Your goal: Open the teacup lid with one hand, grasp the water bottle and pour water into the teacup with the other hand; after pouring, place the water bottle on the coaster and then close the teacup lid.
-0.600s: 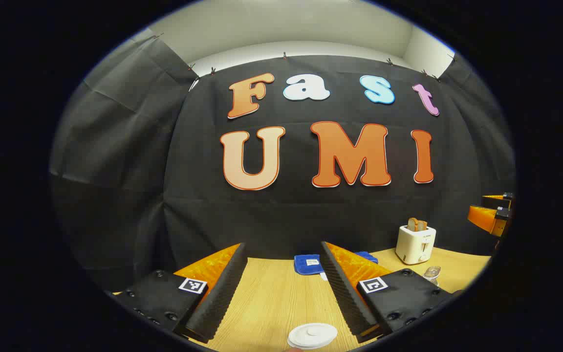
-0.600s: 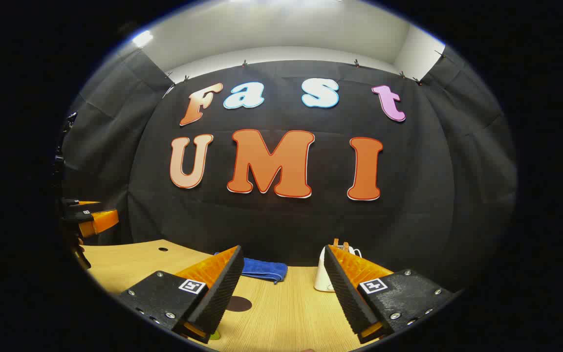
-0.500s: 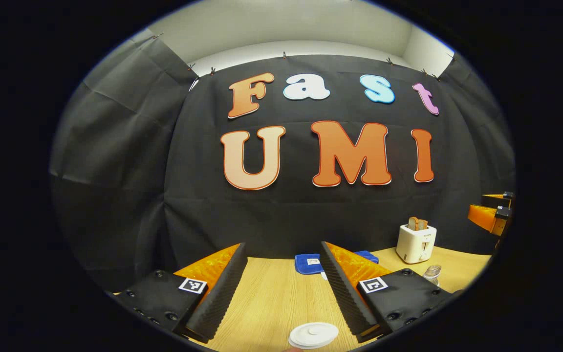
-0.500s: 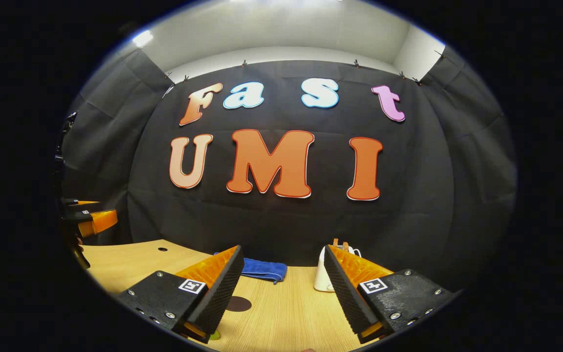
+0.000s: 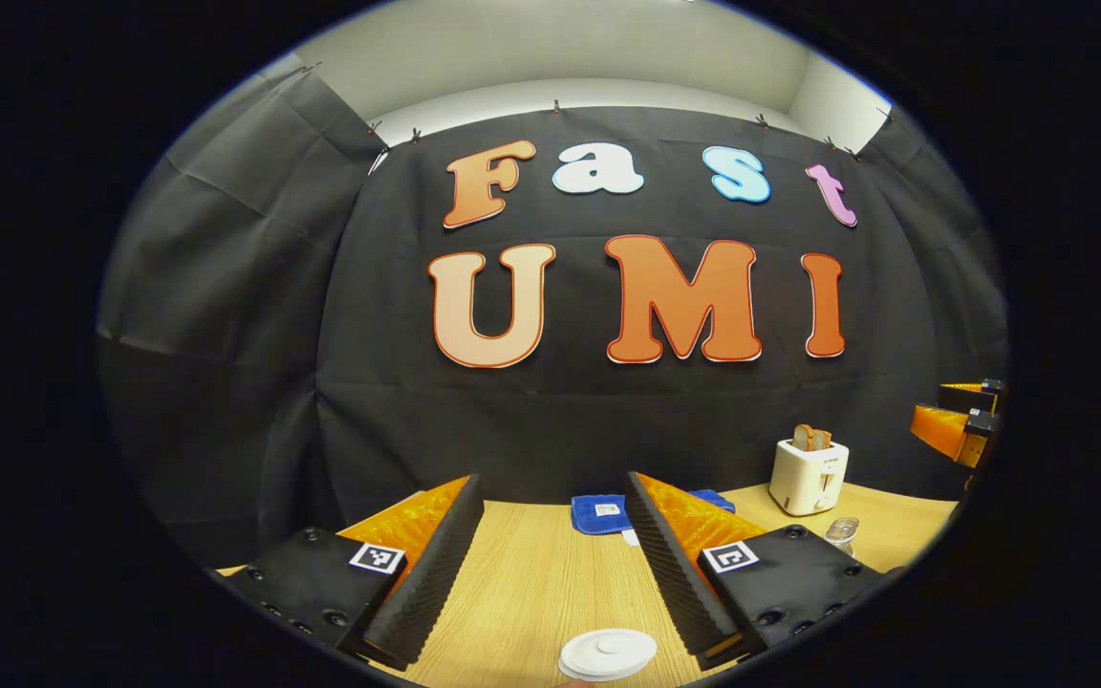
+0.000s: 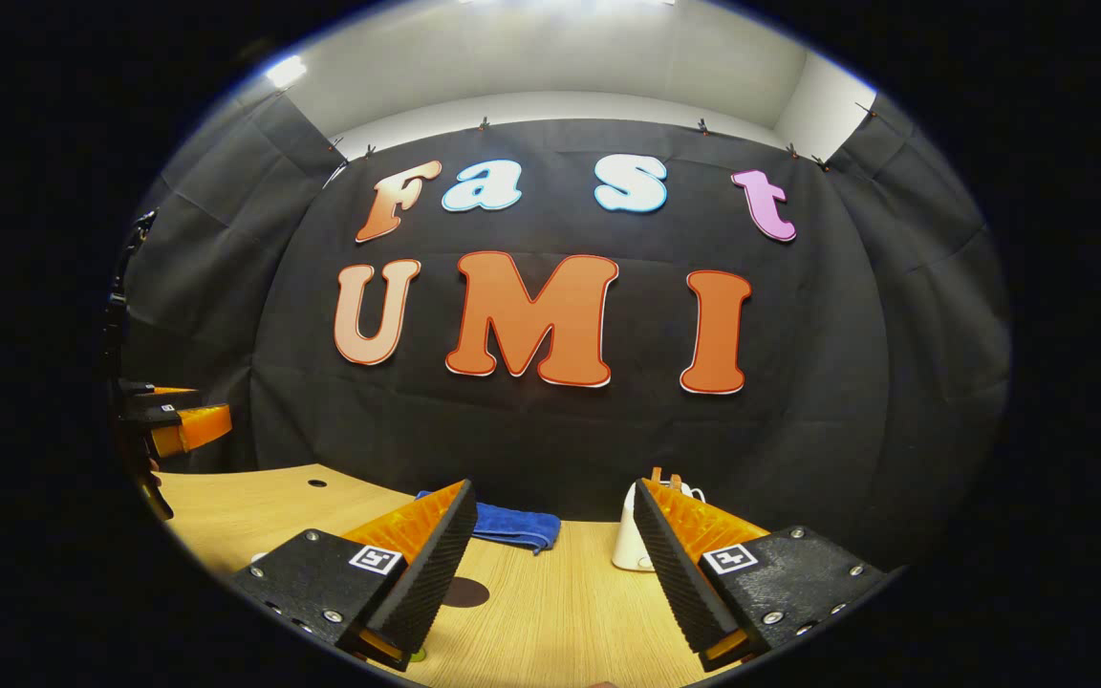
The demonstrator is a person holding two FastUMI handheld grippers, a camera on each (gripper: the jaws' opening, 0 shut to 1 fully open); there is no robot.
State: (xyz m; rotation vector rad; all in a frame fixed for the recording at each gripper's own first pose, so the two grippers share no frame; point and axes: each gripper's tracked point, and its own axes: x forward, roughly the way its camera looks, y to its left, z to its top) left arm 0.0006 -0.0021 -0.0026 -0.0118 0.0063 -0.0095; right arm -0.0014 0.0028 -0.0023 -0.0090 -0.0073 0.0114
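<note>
In the left gripper view, the left gripper (image 5: 550, 564) hung above the wooden table (image 5: 531, 583) with its two fingers spread wide and nothing between them. Just below the gap, at the near edge of the table, lay the white teacup lid (image 5: 608, 654), flat and seen from above; the cup beneath it was hidden. Beyond the lid, against the back wall, a folded blue cloth (image 5: 598, 514) lay on the table, partly behind the right-hand finger. To the right of the lid, the clear top of the water bottle (image 5: 843, 530) peeked over that finger's mount, and farther back stood a white toaster (image 5: 809, 476) with bread in its slots.

In the right gripper view, the right gripper (image 6: 550, 573) also stood spread apart and empty above the table. A dark round coaster (image 6: 467, 592) lay on the table just beside its left-hand finger, nearer than the blue cloth. The toaster stood partly behind its right-hand finger.
</note>
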